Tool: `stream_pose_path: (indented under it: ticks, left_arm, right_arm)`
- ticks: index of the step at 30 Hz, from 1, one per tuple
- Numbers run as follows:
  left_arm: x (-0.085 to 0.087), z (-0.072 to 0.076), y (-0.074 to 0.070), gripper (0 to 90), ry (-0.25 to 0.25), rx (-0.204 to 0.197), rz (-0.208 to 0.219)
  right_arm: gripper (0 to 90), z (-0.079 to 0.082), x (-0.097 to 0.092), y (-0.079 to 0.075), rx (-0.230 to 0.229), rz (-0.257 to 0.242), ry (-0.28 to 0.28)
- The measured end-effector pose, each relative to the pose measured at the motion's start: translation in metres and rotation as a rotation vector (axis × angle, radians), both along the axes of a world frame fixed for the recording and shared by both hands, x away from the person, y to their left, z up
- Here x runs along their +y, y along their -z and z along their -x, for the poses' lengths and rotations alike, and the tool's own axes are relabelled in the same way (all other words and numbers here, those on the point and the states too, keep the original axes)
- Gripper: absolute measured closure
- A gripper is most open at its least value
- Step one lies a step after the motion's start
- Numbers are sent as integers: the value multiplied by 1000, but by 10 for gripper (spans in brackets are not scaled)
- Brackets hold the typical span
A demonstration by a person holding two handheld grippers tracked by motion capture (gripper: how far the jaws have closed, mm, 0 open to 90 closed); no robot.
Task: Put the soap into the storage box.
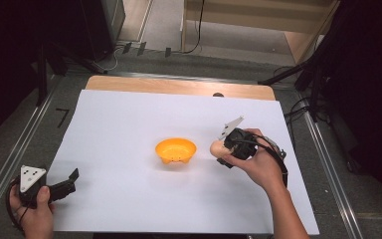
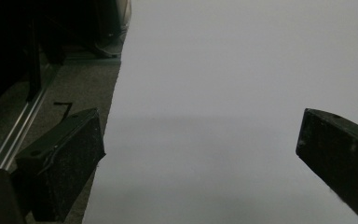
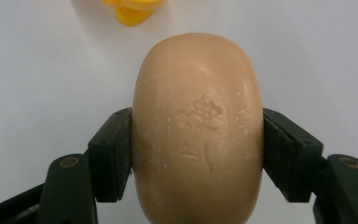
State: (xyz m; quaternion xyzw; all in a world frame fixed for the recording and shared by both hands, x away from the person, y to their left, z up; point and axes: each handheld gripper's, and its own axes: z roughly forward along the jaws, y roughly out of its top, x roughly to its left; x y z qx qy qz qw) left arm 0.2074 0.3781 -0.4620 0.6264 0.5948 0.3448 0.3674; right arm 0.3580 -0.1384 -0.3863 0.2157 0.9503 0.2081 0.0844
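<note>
A tan oval bar of soap (image 3: 198,126), stamped on its face with a small flower-like mark and lightly scuffed with pale scratches, is held clamped across its width between the two black fingers (image 3: 112,154) of the right gripper (image 1: 222,152). In the high view the soap is seen just to the right of a small orange bowl (image 1: 176,150), near it but not touching. Whether the bar is lifted clear of the white sheet (image 1: 129,124) that covers the desk cannot be told. The step in hand is judged to be the carrying of the soap toward the bowl; the next move would call for the bar to be brought over the bowl's rim and lowered inside before the grip is eased, since a smooth, rounded bar could slip or roll if let go early. The yellow-orange foot of the bowl is glimpsed at the top edge of the right gripper view. The left gripper (image 1: 67,184) is held at the near left corner of the sheet, well apart, its fingers (image 2: 60,163) spread wide with nothing between them.
</note>
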Motion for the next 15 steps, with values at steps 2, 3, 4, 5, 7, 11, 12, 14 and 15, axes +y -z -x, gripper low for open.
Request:
stream_pose_path:
  ticks: [2, 3, 4, 5, 7, 11, 12, 14, 15]
  left_arm:
    - [0, 0, 0, 14, -1, -1, -1]
    - [0, 0, 0, 14, -2, -1, -3]
    - [-1, 0, 0, 14, -1, -1, -4]
    - [-1, 0, 0, 14, -1, -1, -4]
    - [0, 0, 0, 14, 0, -3, -1]
    - [0, 0, 0, 14, 0, -4, -2]
    - [0, 0, 0, 14, 1, -4, -1]
    - [0, 0, 0, 14, 0, -4, 1]
    - [1, 0, 0, 14, 1, -3, 3]
  right_arm:
    - [328, -2, 4, -1, 3, -2, -5]
    - [328, -5, 7, -2, -2, -3, -20]
    - [328, -6, 8, -3, -6, -4, -28]
    - [328, -8, 10, -3, -8, -3, -40]
    - [328, -10, 14, -3, -13, 5, -52]
    - [328, -11, 21, -5, -15, -2, -79]
    - [328, -11, 23, -5, -19, -1, -90]
    - [328, -11, 28, -6, -18, 0, -97]
    - [328, -13, 33, -6, -18, -3, -114]
